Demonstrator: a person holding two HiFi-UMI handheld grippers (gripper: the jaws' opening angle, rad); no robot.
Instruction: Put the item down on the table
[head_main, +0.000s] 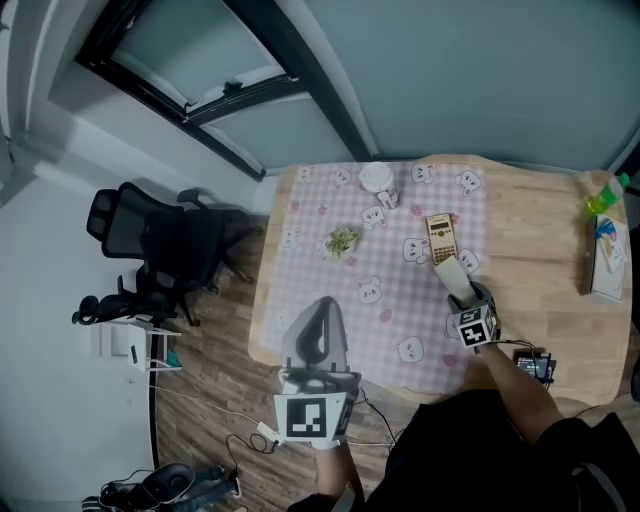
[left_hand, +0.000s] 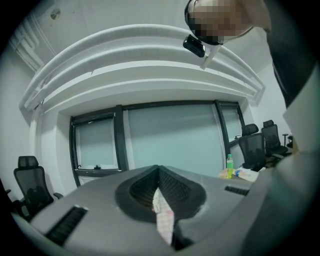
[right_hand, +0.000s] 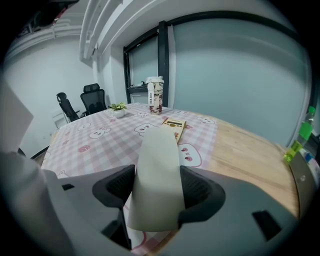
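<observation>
My right gripper (head_main: 463, 287) is shut on a pale cream, flat oblong item (head_main: 452, 272) just above the pink checked cloth (head_main: 330, 290) at the table's right side. In the right gripper view the item (right_hand: 156, 170) stands between the two dark pads, which press on its sides, and it sticks out past the right gripper (right_hand: 157, 189). My left gripper (head_main: 320, 308) is held high off the table's near-left edge with its jaws together and nothing in them. In the left gripper view the left gripper (left_hand: 159, 172) points at the window.
On the cloth lie a tan calculator (head_main: 441, 238), a coffee cup (head_main: 378, 182) and a small green plant (head_main: 341, 241). A green bottle (head_main: 604, 195) and a flat pack (head_main: 608, 258) sit at the wooden table's (head_main: 540, 300) right edge. A black office chair (head_main: 150, 245) stands to the left.
</observation>
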